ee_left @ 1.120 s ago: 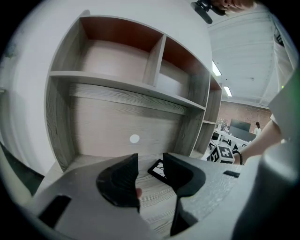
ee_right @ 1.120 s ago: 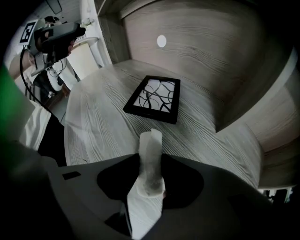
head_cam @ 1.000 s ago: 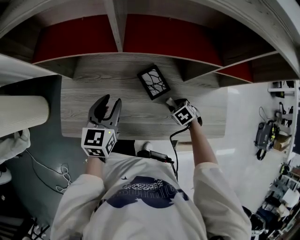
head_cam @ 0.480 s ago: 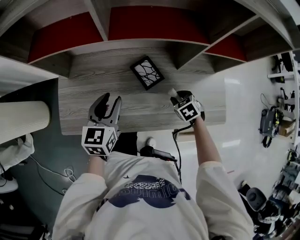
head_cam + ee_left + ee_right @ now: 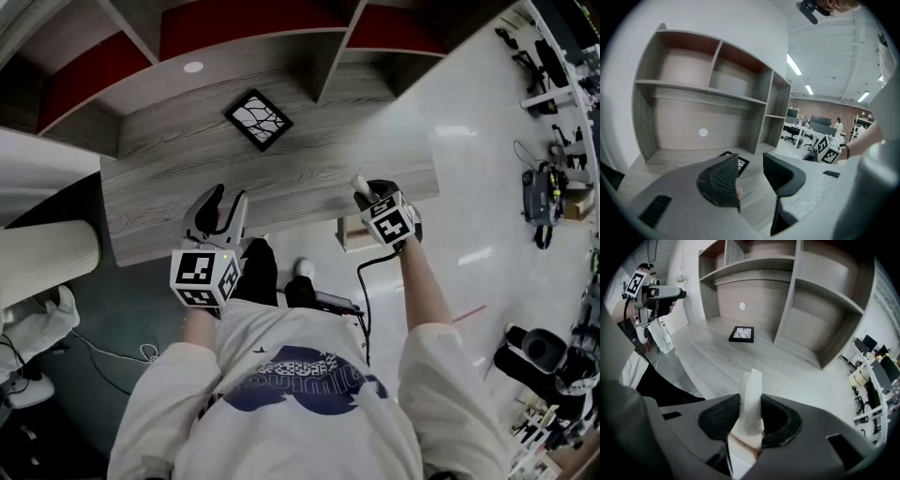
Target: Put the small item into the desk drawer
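Small white oblong item (image 5: pixel 751 394) pinched between right gripper (image 5: pixel 751 418) jaws, near front edge of the grey wood-grain table (image 5: pixel 187 206). Left gripper (image 5: pixel 751 174) jaws spread, empty. Carry step, likely; no drawer in sight, so next needs it found and opened.

White item (image 5: pixel 751 399); grey woodgrain desk (image 5: pixel 328 169); black-white crackle tile (image 5: pixel 257 119).

The right gripper (image 5: pixel 368 192) is carrying the small white item (image 5: pixel 359 183) away from the black-framed tile (image 5: pixel 258 119), drawing back to the front edge of the desk (image 5: pixel 150 187) near its right corner, and the left gripper (image 5: pixel 225 202) is easing back toward that front edge too.
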Motion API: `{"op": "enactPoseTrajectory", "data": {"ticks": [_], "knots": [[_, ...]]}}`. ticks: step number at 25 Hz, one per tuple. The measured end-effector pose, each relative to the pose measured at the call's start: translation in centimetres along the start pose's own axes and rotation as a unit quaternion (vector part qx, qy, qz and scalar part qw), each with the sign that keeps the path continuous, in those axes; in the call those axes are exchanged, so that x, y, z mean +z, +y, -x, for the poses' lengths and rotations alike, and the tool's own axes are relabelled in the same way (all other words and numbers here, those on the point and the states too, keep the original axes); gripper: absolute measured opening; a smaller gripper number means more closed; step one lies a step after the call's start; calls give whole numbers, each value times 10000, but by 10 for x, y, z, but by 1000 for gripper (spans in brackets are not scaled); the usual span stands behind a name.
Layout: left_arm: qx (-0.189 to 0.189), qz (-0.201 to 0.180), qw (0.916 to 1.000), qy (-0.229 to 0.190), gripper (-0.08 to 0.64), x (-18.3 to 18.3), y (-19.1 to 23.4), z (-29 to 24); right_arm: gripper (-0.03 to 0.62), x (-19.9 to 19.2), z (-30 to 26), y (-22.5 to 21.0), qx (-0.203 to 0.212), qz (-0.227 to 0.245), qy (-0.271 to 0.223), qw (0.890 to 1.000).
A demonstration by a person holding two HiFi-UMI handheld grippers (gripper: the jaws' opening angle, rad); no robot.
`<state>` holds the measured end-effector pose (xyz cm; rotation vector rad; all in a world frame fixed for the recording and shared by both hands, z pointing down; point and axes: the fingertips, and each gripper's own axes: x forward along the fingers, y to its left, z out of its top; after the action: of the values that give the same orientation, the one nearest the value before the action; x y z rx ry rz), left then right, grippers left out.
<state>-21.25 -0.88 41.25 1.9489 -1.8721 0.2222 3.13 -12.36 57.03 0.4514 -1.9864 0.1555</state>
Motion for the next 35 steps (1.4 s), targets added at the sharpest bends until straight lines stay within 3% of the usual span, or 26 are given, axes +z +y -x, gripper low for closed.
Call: {"op": "enactPoseTrajectory", "data": {"ticks": [11,23,35], "knots": [[-276,-105,9995,89,153,-37,-66,7,129,-111,28,12,-96,-273,272,9992],[-417,-159,9988,210,153,-62,-120,-10,129,-175,2,31,239,196,569,9979],[-667,-59,9958,622,153,-128,-173,-40,129,-219,-55,29,407,557,687,9952]]}}
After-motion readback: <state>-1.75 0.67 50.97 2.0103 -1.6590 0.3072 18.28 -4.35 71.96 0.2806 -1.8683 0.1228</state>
